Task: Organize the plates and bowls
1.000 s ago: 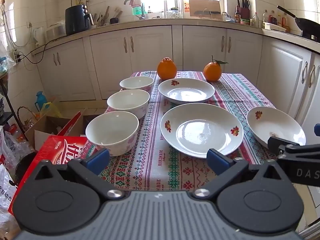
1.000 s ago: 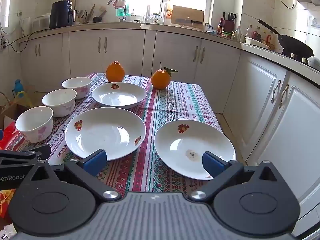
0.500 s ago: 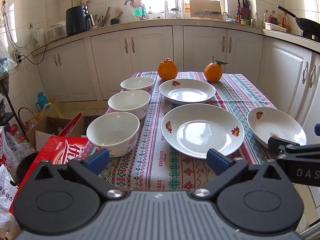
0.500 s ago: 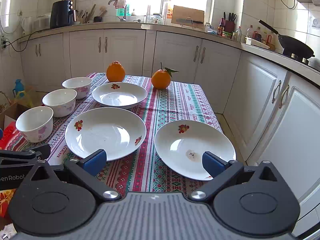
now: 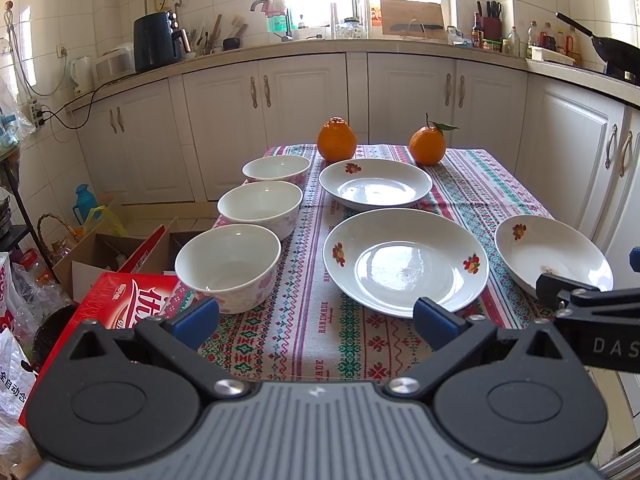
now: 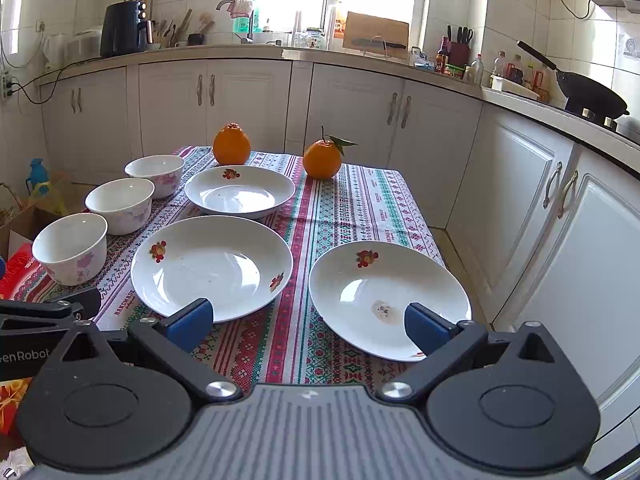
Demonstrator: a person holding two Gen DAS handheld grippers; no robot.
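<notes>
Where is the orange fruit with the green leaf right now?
The orange fruit with the green leaf sits at the table's far end, right of the other orange and just behind the farthest white plate, in the right wrist view.

The three plates [image 6: 212, 268] are white with small red-and-yellow flower motifs on their rims, and the three bowls [image 6: 72, 248] are white with pale pink blossoms outside. The tablecloth [image 5: 280, 332] is white with red, green and pink cross-stitch bands, two oranges [image 5: 337, 139] are bright orange, and the tongs [image 6: 306, 324] are black with blue pads [image 6: 190, 322].
</notes>
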